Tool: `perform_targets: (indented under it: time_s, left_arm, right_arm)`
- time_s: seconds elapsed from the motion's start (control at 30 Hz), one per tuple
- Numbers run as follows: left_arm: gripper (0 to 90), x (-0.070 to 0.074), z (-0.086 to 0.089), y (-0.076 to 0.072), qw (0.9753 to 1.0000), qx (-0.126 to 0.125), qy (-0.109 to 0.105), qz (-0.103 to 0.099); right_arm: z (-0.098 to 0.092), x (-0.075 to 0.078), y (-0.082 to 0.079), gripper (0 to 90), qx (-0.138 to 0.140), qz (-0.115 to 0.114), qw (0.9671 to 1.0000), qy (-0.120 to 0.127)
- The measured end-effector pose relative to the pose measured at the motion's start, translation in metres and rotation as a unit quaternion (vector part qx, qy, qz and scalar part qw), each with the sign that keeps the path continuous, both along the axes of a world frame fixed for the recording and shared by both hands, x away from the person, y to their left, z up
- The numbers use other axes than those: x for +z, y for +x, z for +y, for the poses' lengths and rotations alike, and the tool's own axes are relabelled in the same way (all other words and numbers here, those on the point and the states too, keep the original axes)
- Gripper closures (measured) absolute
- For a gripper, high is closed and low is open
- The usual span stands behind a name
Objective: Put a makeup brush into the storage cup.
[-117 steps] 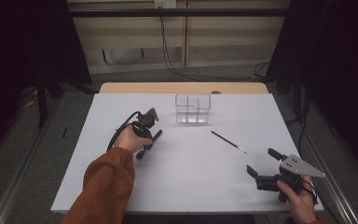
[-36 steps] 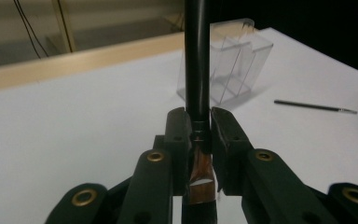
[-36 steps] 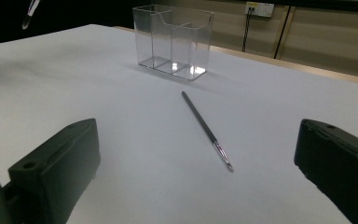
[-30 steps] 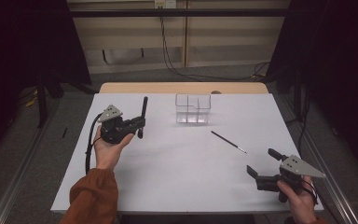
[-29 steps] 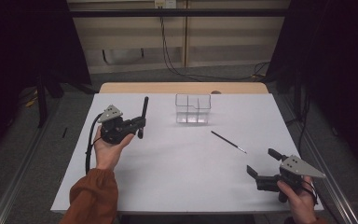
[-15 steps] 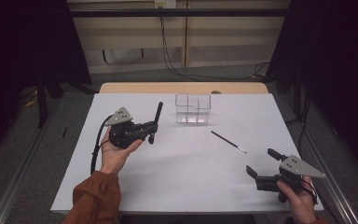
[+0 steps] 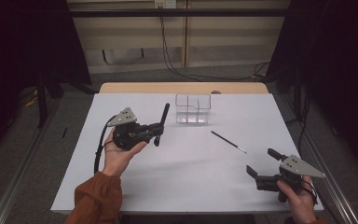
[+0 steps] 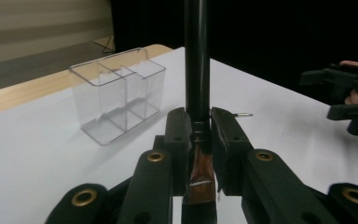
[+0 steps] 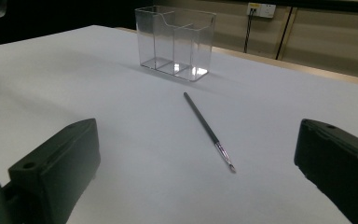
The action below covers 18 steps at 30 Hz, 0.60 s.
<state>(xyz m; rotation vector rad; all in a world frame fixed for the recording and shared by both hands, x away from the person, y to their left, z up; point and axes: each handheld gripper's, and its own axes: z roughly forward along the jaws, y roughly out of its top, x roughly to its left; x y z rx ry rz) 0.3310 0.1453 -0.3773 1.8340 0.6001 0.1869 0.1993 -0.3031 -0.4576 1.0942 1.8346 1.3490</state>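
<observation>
My left gripper is held above the table's left half, shut on a thick black brush whose handle points away toward the clear box. In the left gripper view the jaws clamp the brush just above its copper ferrule, with the three-part clear box ahead to the left. A thin dark brush lies flat on the table right of centre. Near the front right edge, my right gripper stands open; through its wide jaws I see the thin brush and the box.
The white table top ends at a wooden strip at the back. Metal rails run along the floor on both sides. A cable trails from the left gripper down past the wrist. The other hand's gripper appears far right in the left gripper view.
The left gripper took the thick brush off the table, lifted it, and has moved right toward the clear box. The right gripper and the thin brush have not moved.
</observation>
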Motion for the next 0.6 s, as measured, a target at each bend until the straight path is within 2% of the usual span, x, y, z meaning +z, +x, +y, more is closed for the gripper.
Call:
perform_targets:
  time_s: [0.1,0.27,0.3,0.43,0.57,0.6]
  left_arm:
    - [77.8,0.0,-0.006,-0.003,0.9999,-0.011,0.002,-0.001]
    - [77.8,-0.001,-0.015,-0.005,0.9993,-0.035,0.007,0.01]
    - [77.8,0.001,-0.016,-0.007,0.9988,-0.046,0.008,0.015]
    - [77.8,0.008,-0.023,-0.013,0.9979,-0.063,0.004,0.015]
    - [77.8,0.011,-0.032,-0.018,0.9949,-0.092,0.018,0.036]
    - [77.8,0.011,-0.034,-0.019,0.9942,-0.099,0.023,0.036]
  right_arm:
    - [0.0,0.0,0.0,0.0,0.002,0.0,1.0,-0.001]
    - [0.0,0.0,0.0,0.0,0.002,0.0,1.0,0.0]
    - [0.0,0.0,0.0,0.0,0.002,0.0,1.0,0.0]
    - [0.001,0.0,0.0,0.0,0.003,0.001,1.0,-0.003]
    - [0.0,0.0,0.0,0.0,0.003,0.001,1.0,-0.005]
    - [0.0,0.0,0.0,0.0,0.003,0.0,1.0,-0.005]
